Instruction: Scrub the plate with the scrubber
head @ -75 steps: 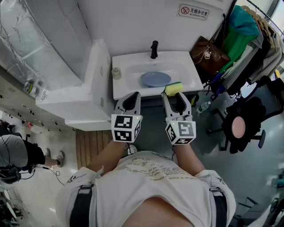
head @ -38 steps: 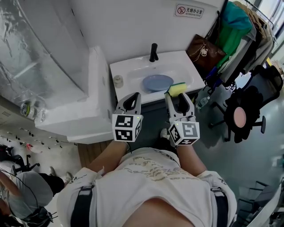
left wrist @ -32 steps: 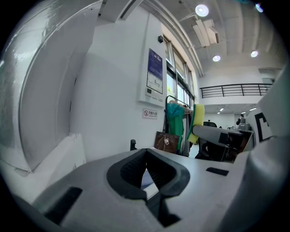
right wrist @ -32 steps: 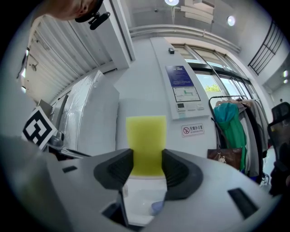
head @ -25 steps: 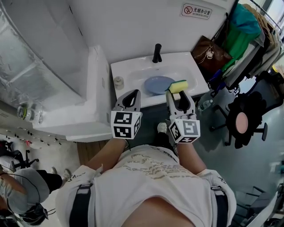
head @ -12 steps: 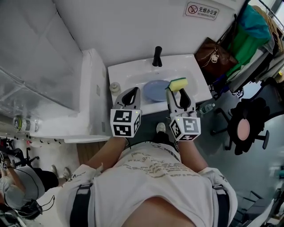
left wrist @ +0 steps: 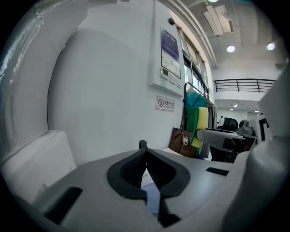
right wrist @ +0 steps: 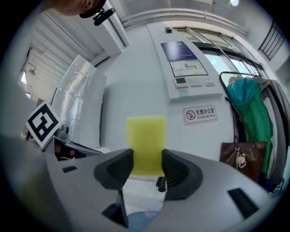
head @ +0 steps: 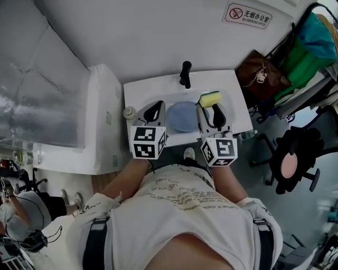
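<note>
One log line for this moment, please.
right gripper: shut on scrubber | left gripper: shut, empty | plate: lying in sink

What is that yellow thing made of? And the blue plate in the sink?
The scrubber looks like soft foam sponge: matte yellow with a green scouring edge. The plate is smooth and evenly pale blue, so perhaps glazed ceramic or plastic; the pictures don't show which.

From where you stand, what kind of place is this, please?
Probably a washing corner inside an office or workshop: a white washbasin with a black faucet, a no-smoking sign, and an office chair near a clothes rack.
</note>
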